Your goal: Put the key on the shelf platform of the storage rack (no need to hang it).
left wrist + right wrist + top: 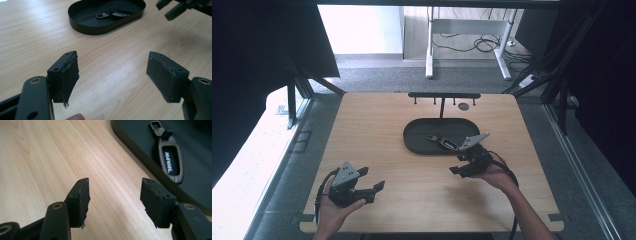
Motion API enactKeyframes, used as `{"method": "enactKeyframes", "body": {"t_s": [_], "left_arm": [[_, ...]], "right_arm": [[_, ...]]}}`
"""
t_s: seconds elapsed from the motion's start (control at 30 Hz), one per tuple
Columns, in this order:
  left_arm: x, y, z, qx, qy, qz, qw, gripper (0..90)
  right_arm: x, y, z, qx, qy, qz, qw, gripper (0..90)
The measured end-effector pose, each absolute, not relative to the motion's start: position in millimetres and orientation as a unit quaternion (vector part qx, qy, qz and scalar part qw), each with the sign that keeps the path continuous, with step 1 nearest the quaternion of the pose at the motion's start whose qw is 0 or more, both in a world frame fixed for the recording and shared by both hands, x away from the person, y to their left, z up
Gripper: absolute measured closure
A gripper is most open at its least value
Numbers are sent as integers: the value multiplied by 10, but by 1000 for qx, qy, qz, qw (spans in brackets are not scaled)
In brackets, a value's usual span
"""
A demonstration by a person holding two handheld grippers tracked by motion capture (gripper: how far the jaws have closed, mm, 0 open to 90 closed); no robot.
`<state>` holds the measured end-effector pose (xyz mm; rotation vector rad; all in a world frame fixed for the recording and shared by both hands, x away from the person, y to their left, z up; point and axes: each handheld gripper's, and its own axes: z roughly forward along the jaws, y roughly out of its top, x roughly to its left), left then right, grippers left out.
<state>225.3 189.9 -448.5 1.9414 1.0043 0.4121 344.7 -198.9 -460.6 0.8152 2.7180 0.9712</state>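
A dark key fob with a clip lies inside a black oval tray at the middle of the wooden table. My right gripper hovers just in front of the tray's right end, open, nothing between its jaws. In the right gripper view the gripper stands over bare wood, with the key fob in the tray ahead to the right. My left gripper is near the front left of the table, open wide and empty. From the left gripper, the tray and fob lie ahead.
A black rack with small hooks stands behind the tray at the table's far edge, a small dark disc beside it. The right gripper shows at the upper right of the left gripper view. Bare wood lies between the two grippers.
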Motion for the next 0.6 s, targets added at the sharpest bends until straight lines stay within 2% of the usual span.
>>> {"method": "enactKeyframes", "body": {"t_s": [0.6], "left_arm": [[2243, 1887, -4479, 784, 402, 163, 444, 261]], "right_arm": [[3321, -2095, -4725, 274, 902, 326, 73, 402]]}}
